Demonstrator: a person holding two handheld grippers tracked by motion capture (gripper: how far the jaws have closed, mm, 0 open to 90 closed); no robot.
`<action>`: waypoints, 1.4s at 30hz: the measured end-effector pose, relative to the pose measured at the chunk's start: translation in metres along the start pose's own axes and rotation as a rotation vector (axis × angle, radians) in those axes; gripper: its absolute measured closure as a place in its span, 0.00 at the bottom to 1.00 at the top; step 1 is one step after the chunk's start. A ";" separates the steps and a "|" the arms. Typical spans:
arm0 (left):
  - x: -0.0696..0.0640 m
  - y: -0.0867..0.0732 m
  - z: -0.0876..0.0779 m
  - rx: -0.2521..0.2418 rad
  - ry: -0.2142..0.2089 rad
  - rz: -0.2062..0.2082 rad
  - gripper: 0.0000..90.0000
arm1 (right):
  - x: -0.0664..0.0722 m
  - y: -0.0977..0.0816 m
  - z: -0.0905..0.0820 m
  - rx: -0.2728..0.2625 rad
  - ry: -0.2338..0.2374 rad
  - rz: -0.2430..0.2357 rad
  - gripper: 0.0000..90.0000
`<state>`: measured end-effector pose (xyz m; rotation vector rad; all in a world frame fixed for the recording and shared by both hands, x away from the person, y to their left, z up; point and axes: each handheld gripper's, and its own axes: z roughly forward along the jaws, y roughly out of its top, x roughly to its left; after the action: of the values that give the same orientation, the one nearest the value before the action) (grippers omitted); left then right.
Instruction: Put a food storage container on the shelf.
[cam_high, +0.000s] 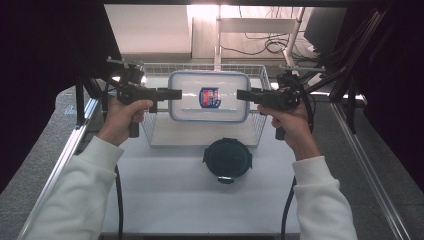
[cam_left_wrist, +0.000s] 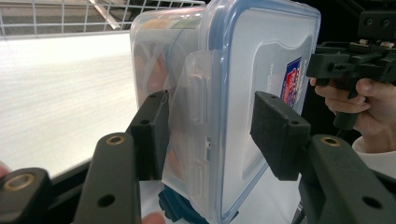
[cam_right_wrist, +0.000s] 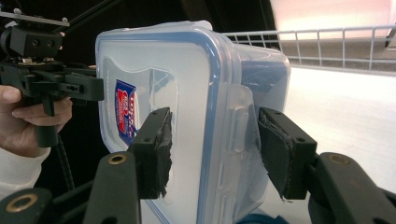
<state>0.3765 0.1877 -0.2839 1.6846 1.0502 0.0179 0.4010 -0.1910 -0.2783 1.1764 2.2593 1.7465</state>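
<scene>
A clear rectangular container (cam_high: 209, 95) with a blue-rimmed lid and a red-and-blue sticker hangs over a wire basket (cam_high: 200, 66), lid toward the high camera. My left gripper (cam_high: 172, 93) is shut on its left short end, my right gripper (cam_high: 245, 95) on its right short end. In the left gripper view the container (cam_left_wrist: 261, 60) sits between the jaws of my left gripper (cam_left_wrist: 212, 130), pads against the side latch and lid. In the right gripper view my right gripper (cam_right_wrist: 212, 144) clamps the container (cam_right_wrist: 154, 60) the same way. Something orange shows faintly inside.
A round dark teal container (cam_high: 227, 159) with side clips stands on the white table (cam_high: 165, 200) just in front of the basket. Metal rails (cam_high: 367, 170) run along both table sides. Dark curtains and frame struts stand at the back corners.
</scene>
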 end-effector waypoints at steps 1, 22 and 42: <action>0.003 0.004 0.001 -0.001 -0.001 -0.010 0.53 | -0.002 0.005 0.003 0.003 -0.002 0.003 0.51; 0.032 0.023 0.009 -0.003 0.018 -0.058 0.53 | -0.024 0.035 0.035 0.043 0.009 0.039 0.51; 0.067 0.025 0.037 0.002 -0.001 -0.189 0.52 | -0.050 0.039 0.061 0.108 -0.044 0.119 0.48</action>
<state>0.4508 0.2018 -0.3102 1.5806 1.2055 -0.1064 0.4857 -0.1682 -0.2870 1.3831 2.3292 1.6367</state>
